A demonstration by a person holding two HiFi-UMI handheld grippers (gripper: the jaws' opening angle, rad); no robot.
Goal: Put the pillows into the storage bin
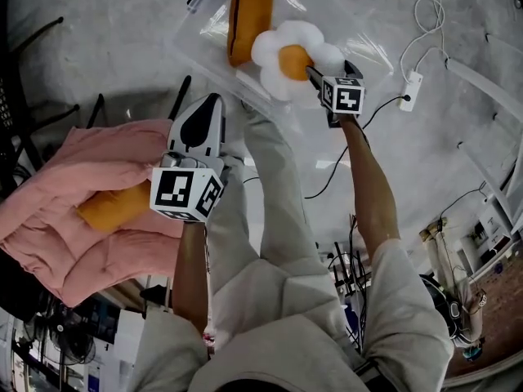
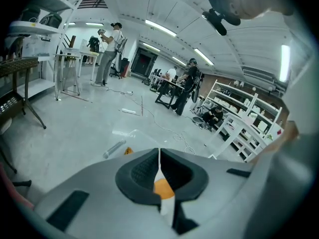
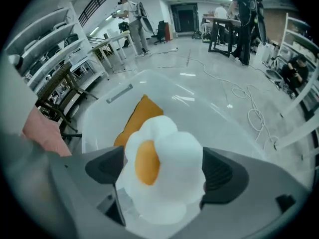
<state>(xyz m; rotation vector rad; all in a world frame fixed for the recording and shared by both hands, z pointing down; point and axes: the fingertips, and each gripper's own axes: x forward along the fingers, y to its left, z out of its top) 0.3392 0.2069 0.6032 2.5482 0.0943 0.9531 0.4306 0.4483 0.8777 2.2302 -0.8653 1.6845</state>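
A clear storage bin (image 1: 368, 51) stands on the floor ahead of me, with an orange pillow (image 1: 249, 6) leaning inside it. My right gripper (image 1: 310, 68) points down into the bin. A white fried-egg pillow (image 1: 294, 51) with an orange yolk lies between its wide jaws. In the right gripper view the egg pillow (image 3: 169, 168) keeps its full round shape between the pads, over the bin (image 3: 214, 113). My left gripper (image 1: 211, 104) is shut and empty, above a pink quilt (image 1: 57, 227) that carries another orange pillow (image 1: 114, 207).
A power strip and cables (image 1: 411, 88) lie on the floor right of the bin. Black stand legs (image 1: 33, 55) are at the left, white shelving (image 1: 490, 137) at the right. People (image 2: 109, 49) work at tables far back in the room.
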